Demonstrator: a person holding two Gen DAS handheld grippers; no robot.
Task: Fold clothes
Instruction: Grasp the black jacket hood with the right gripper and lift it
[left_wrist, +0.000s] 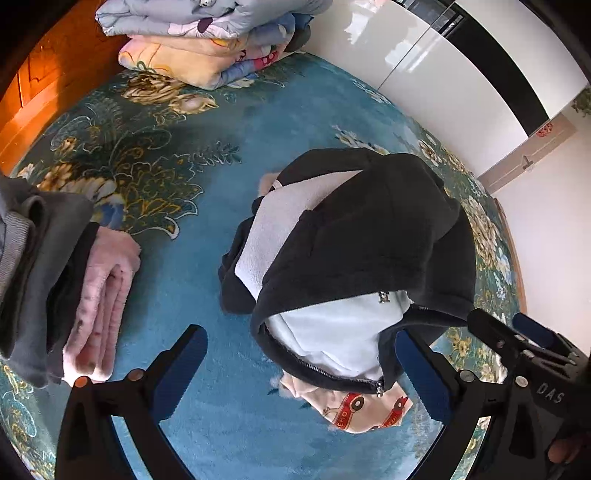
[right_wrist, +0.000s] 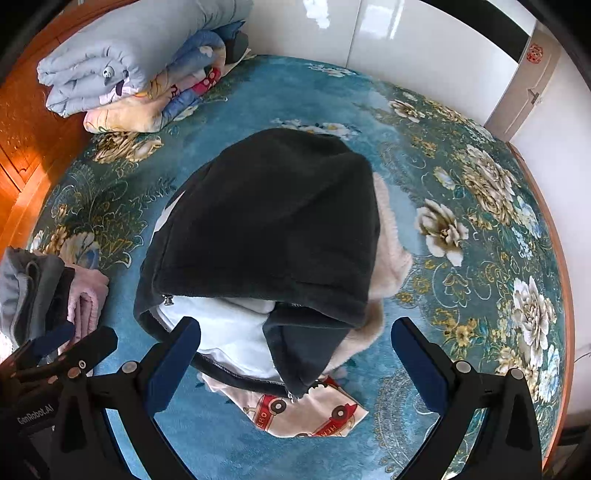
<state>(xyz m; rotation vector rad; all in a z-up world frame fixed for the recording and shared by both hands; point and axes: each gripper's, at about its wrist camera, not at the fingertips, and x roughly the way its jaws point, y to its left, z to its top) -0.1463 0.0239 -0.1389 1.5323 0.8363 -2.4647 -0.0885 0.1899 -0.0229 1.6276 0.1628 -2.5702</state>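
My left gripper (left_wrist: 301, 369) and right gripper (right_wrist: 295, 363) gape wide, empty; the bulky black zip jacket (right_wrist: 273, 229) could slide off the car-print garment (right_wrist: 314, 415) when grabbed.

Black claw (left_wrist: 301, 369) arms, blue pads (left_wrist: 421, 373), round rivets.

Cream car-print garment (right_wrist: 306, 413) mostly hidden under dark jacket (right_wrist: 273, 221). Folded clothes stack (left_wrist: 55, 280) cut off at left edge. Jacket zipper pull (right_wrist: 168, 300) lettering unreadable.
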